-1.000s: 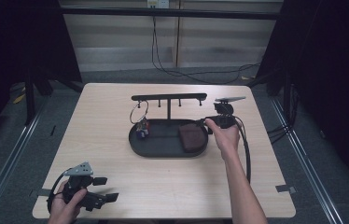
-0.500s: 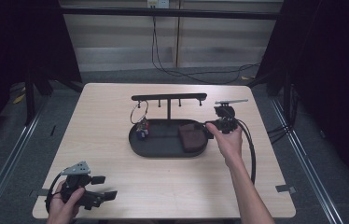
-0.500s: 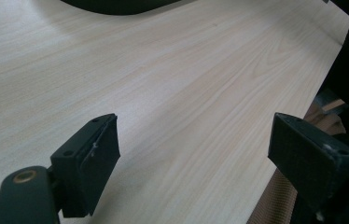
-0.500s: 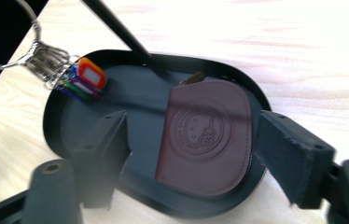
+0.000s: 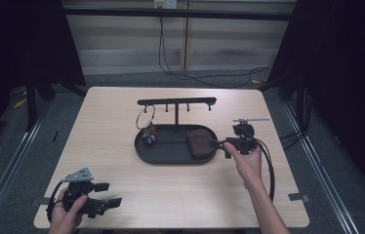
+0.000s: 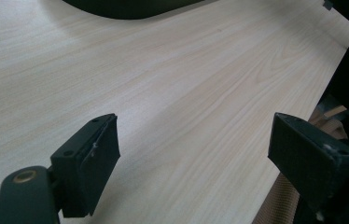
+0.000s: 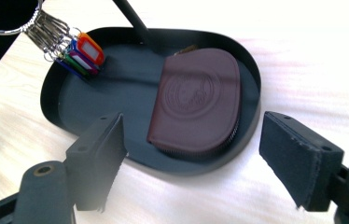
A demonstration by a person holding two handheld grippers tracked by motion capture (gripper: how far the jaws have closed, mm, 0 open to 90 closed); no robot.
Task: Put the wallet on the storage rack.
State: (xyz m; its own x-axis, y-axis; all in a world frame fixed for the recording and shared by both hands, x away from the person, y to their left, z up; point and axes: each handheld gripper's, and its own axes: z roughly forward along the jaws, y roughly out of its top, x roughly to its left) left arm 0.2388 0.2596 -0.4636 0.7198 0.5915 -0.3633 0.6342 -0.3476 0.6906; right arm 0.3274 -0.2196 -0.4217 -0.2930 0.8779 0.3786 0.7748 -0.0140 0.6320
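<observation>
A brown zipped pouch (image 7: 198,102) lies flat in the right half of a black oval tray (image 7: 56,93). In the high view the pouch (image 5: 199,143) rests just left of my right gripper (image 5: 218,145), which hovers at the tray's (image 5: 144,153) right end. My right gripper (image 7: 192,140) is open; its jaws have just been opening and nothing sits between them, the pouch lying just beyond the tips. A key ring with coloured tags (image 7: 77,51) hangs into the tray's left half. My left gripper (image 5: 108,194) rests open at the table's near left corner.
A black T-shaped stand (image 5: 176,102) rises from the tray's back, and the key ring (image 5: 146,131) hangs from its left peg. In the left gripper view, the left gripper (image 6: 193,140) looks across bare wood toward the table's edge (image 6: 298,140).
My right gripper has drawn back from the pouch, to the right and toward the near edge, with its jaws wider. The pouch stays in the tray. The left gripper has not moved.
</observation>
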